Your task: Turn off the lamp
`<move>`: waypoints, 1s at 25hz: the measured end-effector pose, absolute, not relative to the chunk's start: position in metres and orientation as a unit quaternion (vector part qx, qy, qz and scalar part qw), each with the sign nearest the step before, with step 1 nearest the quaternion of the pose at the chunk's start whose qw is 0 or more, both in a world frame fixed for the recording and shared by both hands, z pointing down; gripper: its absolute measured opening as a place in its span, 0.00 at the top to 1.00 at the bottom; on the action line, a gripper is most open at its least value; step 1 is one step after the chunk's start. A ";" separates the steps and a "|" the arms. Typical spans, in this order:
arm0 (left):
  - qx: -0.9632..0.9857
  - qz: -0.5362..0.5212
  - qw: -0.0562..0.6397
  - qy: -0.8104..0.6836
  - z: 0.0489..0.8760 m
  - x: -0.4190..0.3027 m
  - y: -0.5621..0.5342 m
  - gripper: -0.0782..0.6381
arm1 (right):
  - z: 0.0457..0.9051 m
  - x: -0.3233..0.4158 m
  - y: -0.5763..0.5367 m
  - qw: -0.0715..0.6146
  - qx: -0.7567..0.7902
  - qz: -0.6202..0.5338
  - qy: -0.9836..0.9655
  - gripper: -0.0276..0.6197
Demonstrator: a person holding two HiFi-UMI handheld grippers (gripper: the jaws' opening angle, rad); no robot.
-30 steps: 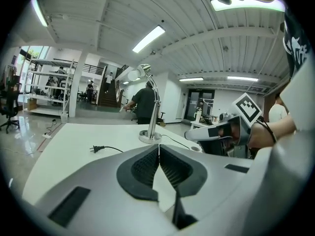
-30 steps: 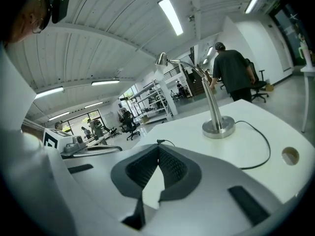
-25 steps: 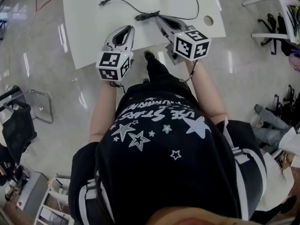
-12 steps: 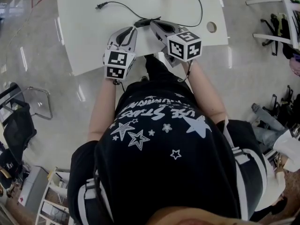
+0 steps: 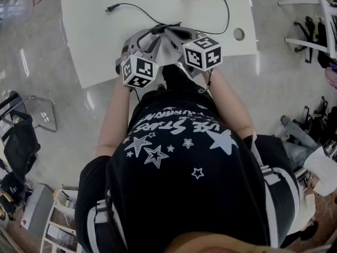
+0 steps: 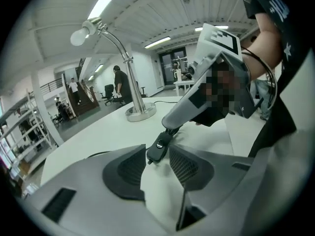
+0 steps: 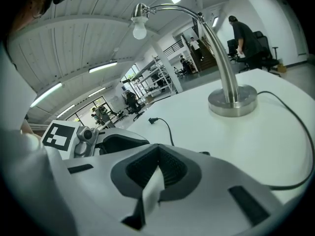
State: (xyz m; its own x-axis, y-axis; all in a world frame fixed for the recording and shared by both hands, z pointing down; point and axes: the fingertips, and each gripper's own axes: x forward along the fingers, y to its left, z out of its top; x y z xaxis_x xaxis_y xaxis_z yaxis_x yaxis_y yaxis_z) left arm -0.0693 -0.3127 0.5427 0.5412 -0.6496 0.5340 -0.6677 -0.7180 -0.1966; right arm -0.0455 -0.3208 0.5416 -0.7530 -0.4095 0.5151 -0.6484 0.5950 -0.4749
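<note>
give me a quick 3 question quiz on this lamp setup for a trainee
1. True or false: the black plug lies loose on the white table.
2. What sits between the left gripper's fingers? A) inline switch B) bulb C) lamp base
3. Are those fingers open or shut?
Key: 1 true; 2 A; 3 open, having just been opening, not pressing the switch.

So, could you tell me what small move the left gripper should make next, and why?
Probably ease the left gripper forward a touch and close on the switch. Its jaws have just been opening; the switch's near end lies between them untouched, while the right gripper sits at its far end.
</note>
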 end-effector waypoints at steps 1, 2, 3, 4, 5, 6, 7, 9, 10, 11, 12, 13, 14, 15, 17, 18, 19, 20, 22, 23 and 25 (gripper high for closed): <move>0.877 0.306 0.001 -0.370 0.545 -0.069 -0.314 0.70 | 0.544 -0.048 -0.321 0.181 0.301 0.335 -0.874 0.95; 0.876 0.314 -0.010 -0.366 0.548 -0.070 -0.316 0.69 | 0.546 -0.049 -0.321 0.182 0.300 0.337 -0.874 0.95; 0.875 0.322 -0.019 -0.361 0.550 -0.070 -0.317 0.69 | 0.547 -0.051 -0.321 0.183 0.298 0.338 -0.874 0.95; 0.874 0.330 -0.026 -0.355 0.552 -0.069 -0.319 0.69 | 0.547 -0.052 -0.321 0.184 0.297 0.339 -0.874 0.95; 0.874 0.338 -0.032 -0.348 0.554 -0.068 -0.319 0.69 | 0.547 -0.052 -0.321 0.185 0.295 0.339 -0.874 0.95; 0.873 0.346 -0.038 -0.341 0.557 -0.067 -0.320 0.69 | 0.547 -0.052 -0.321 0.186 0.293 0.339 -0.874 0.95; 0.873 0.354 -0.044 -0.334 0.559 -0.066 -0.321 0.69 | 0.548 -0.052 -0.322 0.189 0.292 0.339 -0.874 0.95; 0.870 0.367 -0.059 -0.323 0.562 -0.063 -0.322 0.69 | 0.549 -0.052 -0.324 0.192 0.290 0.338 -0.875 0.95; 0.869 0.372 -0.065 -0.320 0.563 -0.062 -0.322 0.69 | 0.549 -0.053 -0.324 0.193 0.289 0.338 -0.875 0.95; 0.868 0.374 -0.066 -0.320 0.564 -0.062 -0.323 0.69 | 0.549 -0.053 -0.325 0.194 0.288 0.338 -0.875 0.95; 0.867 0.376 -0.065 -0.321 0.564 -0.062 -0.324 0.69 | 0.549 -0.054 -0.325 0.194 0.287 0.338 -0.875 0.95; 0.867 0.375 -0.062 -0.322 0.564 -0.062 -0.324 0.69 | 0.549 -0.054 -0.326 0.195 0.286 0.339 -0.875 0.95; 0.867 0.375 -0.060 -0.323 0.563 -0.062 -0.324 0.69 | 0.549 -0.055 -0.326 0.195 0.285 0.339 -0.875 0.95; 0.867 0.375 -0.057 -0.322 0.563 -0.061 -0.324 0.69 | 0.549 -0.055 -0.326 0.196 0.284 0.340 -0.875 0.95; 0.869 0.375 -0.051 -0.318 0.563 -0.060 -0.324 0.69 | 0.549 -0.055 -0.326 0.198 0.282 0.340 -0.875 0.95; 0.870 0.376 -0.047 -0.315 0.563 -0.059 -0.325 0.69 | 0.550 -0.055 -0.326 0.199 0.282 0.340 -0.875 0.95; 0.871 0.376 -0.044 -0.312 0.563 -0.059 -0.325 0.69 | 0.550 -0.055 -0.326 0.200 0.281 0.339 -0.875 0.95; 0.872 0.377 -0.039 -0.309 0.562 -0.059 -0.325 0.69 | 0.550 -0.056 -0.326 0.202 0.280 0.338 -0.875 0.95; 0.874 0.377 -0.027 -0.305 0.562 -0.059 -0.326 0.69 | 0.551 -0.058 -0.326 0.206 0.278 0.336 -0.876 0.95; 0.876 0.376 -0.020 -0.303 0.561 -0.059 -0.327 0.69 | 0.552 -0.059 -0.327 0.208 0.277 0.334 -0.876 0.95; 0.877 0.375 -0.010 -0.299 0.561 -0.058 -0.328 0.70 | 0.553 -0.057 -0.328 0.209 0.278 0.335 -0.875 0.95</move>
